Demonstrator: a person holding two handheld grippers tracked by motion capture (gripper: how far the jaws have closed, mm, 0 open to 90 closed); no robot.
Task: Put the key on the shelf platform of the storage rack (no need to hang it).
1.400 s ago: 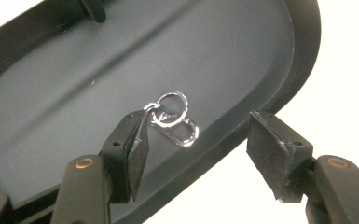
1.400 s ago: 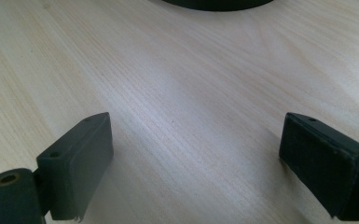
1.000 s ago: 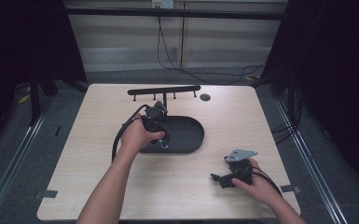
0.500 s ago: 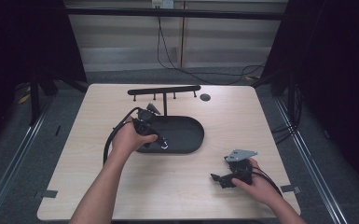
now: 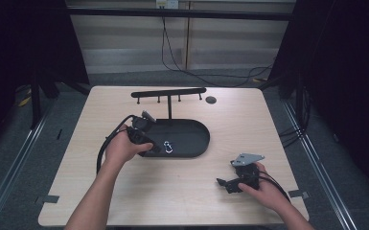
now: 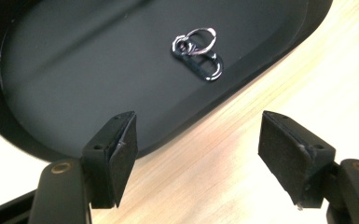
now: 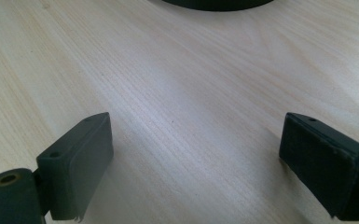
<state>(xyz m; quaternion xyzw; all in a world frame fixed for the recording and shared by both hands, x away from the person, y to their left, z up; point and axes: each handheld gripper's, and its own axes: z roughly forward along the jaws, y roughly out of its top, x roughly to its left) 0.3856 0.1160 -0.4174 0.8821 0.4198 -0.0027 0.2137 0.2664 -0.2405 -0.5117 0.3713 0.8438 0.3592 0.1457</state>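
A small metal carabiner with a key ring (image 5: pixel 167 147) (image 6: pixel 198 56) lies in a black oval tray (image 5: pixel 191 132) (image 6: pixel 74 60) at the table's middle. My left gripper (image 5: pixel 149 143) (image 6: pixel 198 147) hovers at the tray's front-left rim, open, with nothing between its jaws; the carabiner lies a short way ahead of them. My right gripper (image 5: pixel 225 184) (image 7: pixel 196 163) rests low over bare wood near the front right of the table, open and empty.
A black rack bar with several pegs (image 5: pixel 168 93) stands on a post behind the tray. A small dark disc (image 5: pixel 211 99) sits at the back of the wooden table (image 5: pixel 182 191). The tray's edge (image 7: pixel 214 3) shows at the top of the right gripper view.
My left gripper has drawn back leftward from over the tray's middle to its front-left rim, leaving the carabiner lying in the tray. The right gripper has stayed put.
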